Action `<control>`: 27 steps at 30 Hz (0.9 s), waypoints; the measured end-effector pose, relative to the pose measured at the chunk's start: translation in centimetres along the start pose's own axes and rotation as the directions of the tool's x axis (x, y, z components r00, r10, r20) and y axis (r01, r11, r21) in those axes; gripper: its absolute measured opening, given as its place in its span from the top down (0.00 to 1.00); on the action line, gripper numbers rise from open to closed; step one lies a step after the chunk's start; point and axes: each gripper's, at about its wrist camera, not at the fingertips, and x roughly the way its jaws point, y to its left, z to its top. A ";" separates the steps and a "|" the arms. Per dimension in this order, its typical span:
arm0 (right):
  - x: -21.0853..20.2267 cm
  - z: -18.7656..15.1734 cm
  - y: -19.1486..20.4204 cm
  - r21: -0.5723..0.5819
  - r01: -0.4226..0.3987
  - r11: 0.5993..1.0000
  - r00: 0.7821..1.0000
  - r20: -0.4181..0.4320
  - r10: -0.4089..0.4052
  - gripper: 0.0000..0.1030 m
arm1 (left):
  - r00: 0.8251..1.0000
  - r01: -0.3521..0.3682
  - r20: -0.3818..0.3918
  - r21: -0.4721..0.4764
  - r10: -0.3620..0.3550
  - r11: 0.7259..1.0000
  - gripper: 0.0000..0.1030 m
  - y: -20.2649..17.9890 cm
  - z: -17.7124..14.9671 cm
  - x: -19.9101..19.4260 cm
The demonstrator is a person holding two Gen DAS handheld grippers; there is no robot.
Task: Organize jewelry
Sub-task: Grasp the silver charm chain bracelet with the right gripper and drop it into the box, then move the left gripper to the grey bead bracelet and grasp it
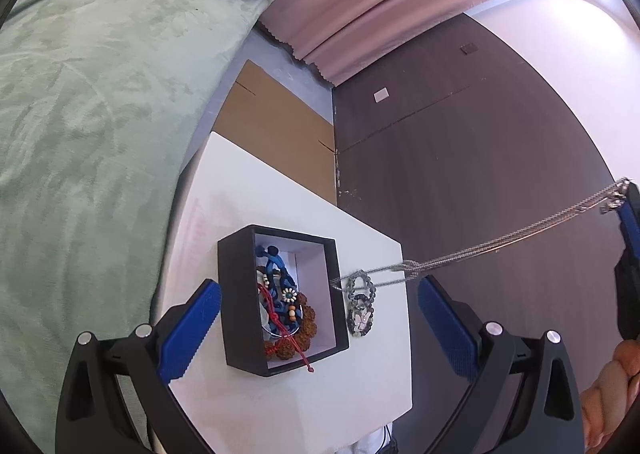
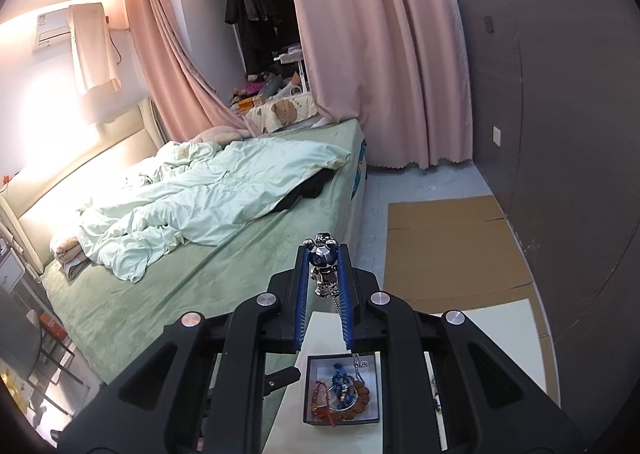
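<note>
Hovering low over the white bench, the left claw stands wide open and empty, its blue pads flanking the black box and the bead bracelet that lies on the bench just beside the box's right wall. That spread looks deliberate: the claw seems poised either to steady the box or to take the bracelet, though which one cannot be told.

Inside the box sits a pile already sorted: a blue cord, a red string that trails over the near rim, and brown beads.

A silver chain runs taut from the bracelet's end up and away to the right. In the right wrist view, the right claw is closed on a shiny bear pendant, with the chain hanging down between its pads toward the box far below. Holding the pendant high probably keeps the chain straight and free of tangles before it is lowered in; the snag at the bracelet may need freeing first.

Beyond the bench lie cardboard on the floor, the green bed, and pink curtains.
</note>
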 end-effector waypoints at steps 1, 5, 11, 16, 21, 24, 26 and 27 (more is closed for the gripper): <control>0.4 -0.2 0.0 0.004 -0.001 1.000 1.000 -0.007 0.001 0.85 | 1.000 -0.001 -0.001 -0.002 0.001 1.000 0.08 0.0 0.0 0.1; 2.6 -1.5 -0.6 0.026 -0.009 1.000 0.999 -0.042 0.010 0.85 | 1.000 -0.010 0.002 -0.005 0.010 1.000 0.08 0.1 0.0 0.1; 6.2 -3.5 -2.0 0.094 -0.045 0.995 0.982 -0.179 0.062 0.81 | 0.999 -0.044 0.005 0.009 0.044 0.999 0.08 0.0 0.0 0.3; 5.8 -4.9 -4.2 0.139 -0.035 0.990 0.984 -0.170 0.059 0.55 | 0.998 -0.068 0.009 0.029 0.067 0.997 0.08 -0.4 -0.1 0.5; 4.8 -6.2 -6.1 0.160 -0.041 0.986 0.981 -0.179 0.069 0.55 | 0.997 -0.083 0.001 0.059 0.083 0.995 0.08 -1.3 -0.7 1.1; 4.1 -6.9 -7.8 0.192 -0.038 0.981 0.980 -0.186 0.074 0.55 | 0.996 -0.088 -0.007 0.083 0.089 0.993 0.08 -2.2 -1.2 1.9; 3.8 -7.4 -9.0 0.212 -0.029 0.977 0.978 -0.195 0.071 0.55 | 0.996 -0.086 -0.014 0.100 0.088 0.991 0.08 -2.9 -1.6 2.5; 3.6 -7.9 -9.9 0.225 -0.018 0.974 0.977 -0.202 0.065 0.55 | 0.996 -0.084 -0.017 0.109 0.087 0.990 0.08 -3.2 -1.8 2.8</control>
